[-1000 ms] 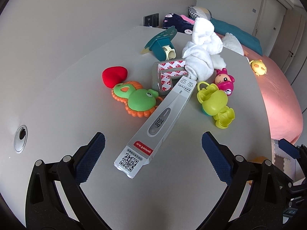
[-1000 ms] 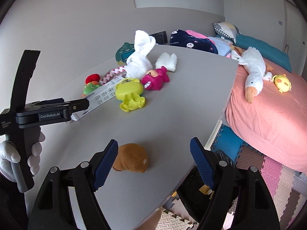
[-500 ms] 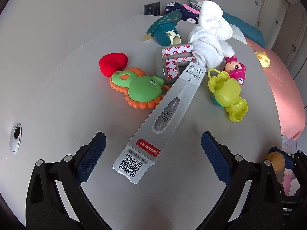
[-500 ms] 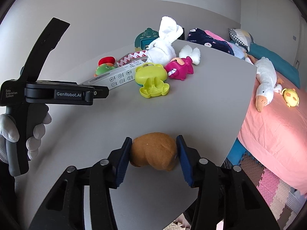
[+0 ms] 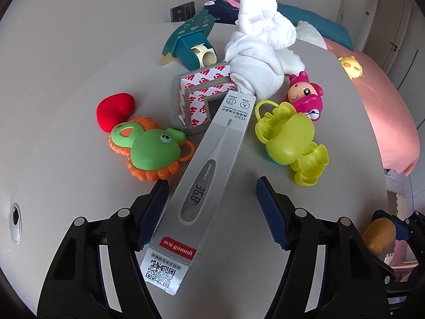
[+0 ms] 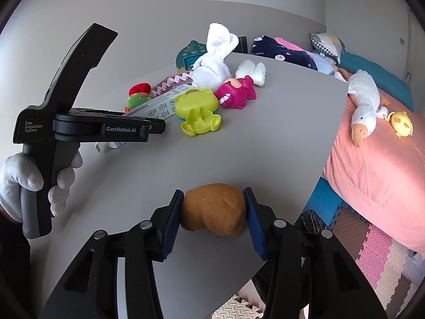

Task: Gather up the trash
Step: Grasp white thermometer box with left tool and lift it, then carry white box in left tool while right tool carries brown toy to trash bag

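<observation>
The right gripper (image 6: 212, 212) held the brown lump (image 6: 213, 216) tight, while the left gripper (image 5: 211, 199) stood wide around the thermometer box (image 5: 204, 178), ready to squeeze next.

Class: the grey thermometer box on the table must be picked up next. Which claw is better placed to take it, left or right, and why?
Left. The left claw is open with its fingers either side of the thermometer box. The right claw is already shut on the brown lump near the table edge.
</observation>
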Motion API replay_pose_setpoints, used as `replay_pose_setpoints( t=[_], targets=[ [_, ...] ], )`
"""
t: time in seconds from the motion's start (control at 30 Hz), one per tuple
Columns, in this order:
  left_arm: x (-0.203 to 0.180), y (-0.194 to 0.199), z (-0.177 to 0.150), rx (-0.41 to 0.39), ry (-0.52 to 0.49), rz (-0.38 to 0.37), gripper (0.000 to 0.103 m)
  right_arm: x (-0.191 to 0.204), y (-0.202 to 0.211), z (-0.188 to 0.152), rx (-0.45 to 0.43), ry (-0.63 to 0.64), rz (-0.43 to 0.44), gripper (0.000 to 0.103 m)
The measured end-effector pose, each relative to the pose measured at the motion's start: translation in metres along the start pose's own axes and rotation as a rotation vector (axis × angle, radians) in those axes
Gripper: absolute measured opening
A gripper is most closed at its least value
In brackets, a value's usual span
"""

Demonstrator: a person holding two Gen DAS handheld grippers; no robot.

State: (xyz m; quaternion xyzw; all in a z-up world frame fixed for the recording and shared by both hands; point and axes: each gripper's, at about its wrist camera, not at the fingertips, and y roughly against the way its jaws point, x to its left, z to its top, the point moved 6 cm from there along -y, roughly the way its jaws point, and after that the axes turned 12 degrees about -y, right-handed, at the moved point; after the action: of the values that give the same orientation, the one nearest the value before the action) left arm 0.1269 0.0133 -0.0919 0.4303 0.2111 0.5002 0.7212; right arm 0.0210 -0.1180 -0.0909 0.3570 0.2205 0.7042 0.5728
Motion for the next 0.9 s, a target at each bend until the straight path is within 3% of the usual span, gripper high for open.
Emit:
replay_pose_setpoints(
  t=[0.1, 0.17, 0.23, 0.3, 0.5, 0.67, 0.9],
  targets=[
    [-0.003, -0.004, 0.007, -0.015, -0.004, 0.000, 0.065, -0.002, 0.000, 0.000, -0.005, -0.002, -0.007, 0.047],
    [-0.007, -0.004, 0.010, -0.031, -0.011, 0.005, 0.056, -0.003, 0.001, 0.000, -0.006, -0.006, -0.011, 0.047],
    [-0.009, -0.003, 0.011, -0.043, -0.013, 0.013, 0.034, -0.003, 0.002, 0.001, -0.005, -0.012, -0.004, 0.047],
    [-0.008, -0.002, 0.010, -0.048, -0.002, 0.027, 0.027, -0.004, 0.003, 0.001, -0.007, -0.016, -0.001, 0.047],
    [0.001, 0.009, 0.000, -0.043, 0.043, 0.058, 0.027, -0.003, 0.010, 0.004, -0.015, -0.027, 0.015, 0.047],
    [0.000, 0.032, -0.003, -0.083, 0.074, 0.060, 0.027, -0.005, 0.027, 0.012, -0.058, -0.042, 0.030, 0.047],
    [-0.020, 0.060, -0.001, -0.121, 0.050, 0.075, 0.027, -0.021, 0.051, 0.026, -0.104, -0.076, 0.025, 0.047]
  ],
)
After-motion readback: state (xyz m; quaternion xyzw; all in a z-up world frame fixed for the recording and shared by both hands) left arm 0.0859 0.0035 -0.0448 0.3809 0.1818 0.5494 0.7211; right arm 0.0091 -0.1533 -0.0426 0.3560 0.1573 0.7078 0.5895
